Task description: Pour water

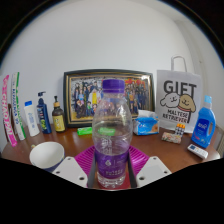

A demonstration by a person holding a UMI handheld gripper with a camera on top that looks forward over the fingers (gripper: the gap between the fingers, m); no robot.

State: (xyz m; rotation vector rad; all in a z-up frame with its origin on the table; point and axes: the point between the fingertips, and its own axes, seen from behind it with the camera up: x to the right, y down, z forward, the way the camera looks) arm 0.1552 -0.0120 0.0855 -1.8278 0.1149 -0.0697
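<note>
Since the clear plastic water bottle with a purple cap [112, 128] looks full, heavy and slippery, the hand-held gripper [111, 168], clamped on its lower body, suits it.

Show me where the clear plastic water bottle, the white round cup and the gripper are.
clear plastic water bottle [111, 125]: gripper view, its transparent body.
white round cup [46, 155]: gripper view, its rim.
gripper [111, 172]: gripper view, midway between fingertips.
</note>
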